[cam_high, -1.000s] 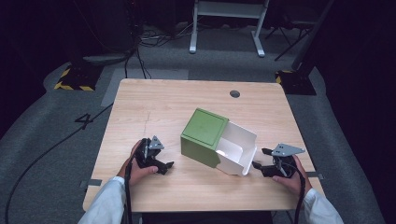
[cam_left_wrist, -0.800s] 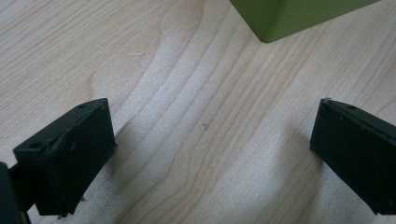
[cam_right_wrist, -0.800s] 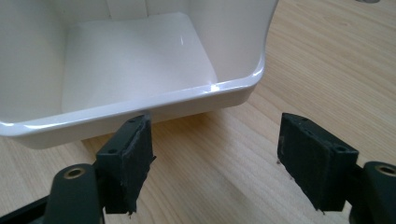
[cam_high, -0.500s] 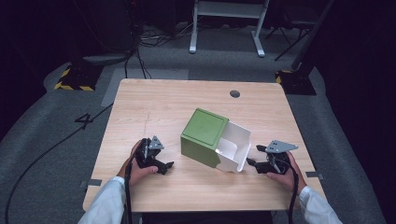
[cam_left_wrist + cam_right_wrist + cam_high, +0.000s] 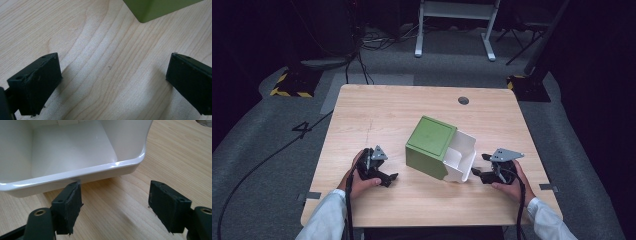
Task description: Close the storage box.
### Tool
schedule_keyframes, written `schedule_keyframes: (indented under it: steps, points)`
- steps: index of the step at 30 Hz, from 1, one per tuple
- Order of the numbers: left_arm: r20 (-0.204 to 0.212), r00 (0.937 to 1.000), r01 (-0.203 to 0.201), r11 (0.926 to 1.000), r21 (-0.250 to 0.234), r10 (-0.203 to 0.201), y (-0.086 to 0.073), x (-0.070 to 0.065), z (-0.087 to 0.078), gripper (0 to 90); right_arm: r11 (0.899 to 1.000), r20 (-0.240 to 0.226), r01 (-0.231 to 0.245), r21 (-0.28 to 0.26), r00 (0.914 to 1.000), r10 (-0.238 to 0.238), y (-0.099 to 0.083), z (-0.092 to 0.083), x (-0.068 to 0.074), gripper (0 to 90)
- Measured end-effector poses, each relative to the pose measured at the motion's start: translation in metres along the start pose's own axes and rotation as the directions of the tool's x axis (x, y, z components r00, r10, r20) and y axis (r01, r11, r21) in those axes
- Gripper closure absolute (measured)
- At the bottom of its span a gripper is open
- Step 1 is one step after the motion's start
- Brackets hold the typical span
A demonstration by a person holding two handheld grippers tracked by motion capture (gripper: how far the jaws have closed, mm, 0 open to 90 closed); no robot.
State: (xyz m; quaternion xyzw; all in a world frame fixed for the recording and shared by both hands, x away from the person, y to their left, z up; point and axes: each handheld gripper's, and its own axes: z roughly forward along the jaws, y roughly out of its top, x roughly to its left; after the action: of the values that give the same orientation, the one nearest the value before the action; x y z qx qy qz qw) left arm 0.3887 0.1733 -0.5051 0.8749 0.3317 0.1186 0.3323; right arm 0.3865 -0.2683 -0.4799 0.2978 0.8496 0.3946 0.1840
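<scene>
High view | green box (image 5: 432, 145) lies mid-counter (image 5: 377, 107), white drawer (image 5: 460, 156) mouth toward right gripper (image 5: 480, 169) | right gripper unclenched at drawer rim | left gripper (image 5: 388, 170) released beside box

— You work in a lab or studio, don't you?
— Yes: you sit at a bare wooden table (image 5: 377, 112) on grey carpet (image 5: 257, 150), cables (image 5: 362, 45) and hazard-striped stand bases (image 5: 289, 85) beyond, darkness around.

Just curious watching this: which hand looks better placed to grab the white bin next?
The right gripper, probably: its open fingers sit just at the white bin rim. The left gripper faces bare table beside the green box.
</scene>
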Motion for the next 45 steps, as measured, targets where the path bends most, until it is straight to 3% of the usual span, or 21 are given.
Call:
schedule_keyframes:
  steps: [7, 19, 26, 29, 35, 45]
  points:
    - [0.000, 1.0000, 0.000, 1.0000, 0.000, 0.000, 0.000, 0.000, 0.000, 0.1, 1.000, -0.012, 0.016, 0.001, 0.9998, -0.016, 0.007, 0.010, 0.005, 26.7]
    - [0.000, 1.0000, 0.000, 1.0000, 0.000, 0.000, 0.000, 0.000, 0.000, 0.2, 0.993, -0.048, 0.112, 0.032, 0.9928, -0.110, 0.018, 0.024, 0.021, 29.0]
    - [0.000, 1.0000, 0.003, 1.0000, -0.001, -0.003, 0.000, 0.000, 0.000, 0.1, 0.993, -0.081, 0.115, 0.014, 0.9902, -0.113, 0.018, 0.016, 0.021, 33.8]
    - [0.000, 1.0000, 0.000, 1.0000, 0.000, 0.000, 0.000, 0.000, 0.000, 0.1, 0.991, -0.098, 0.137, 0.000, 0.9858, -0.136, 0.020, 0.014, 0.025, 36.8]
    - [0.000, 1.0000, 0.000, 1.0000, 0.000, 0.000, 0.000, 0.000, 0.000, 0.2, 0.992, -0.116, 0.114, -0.047, 0.9862, -0.119, 0.026, 0.010, 0.025, 38.8]
    - [0.000, 1.0000, 0.000, 1.0000, 0.000, 0.000, 0.000, 0.000, 0.000, 0.1, 0.992, -0.125, 0.115, -0.041, 0.9850, -0.119, 0.035, 0.023, 0.033, 40.4]
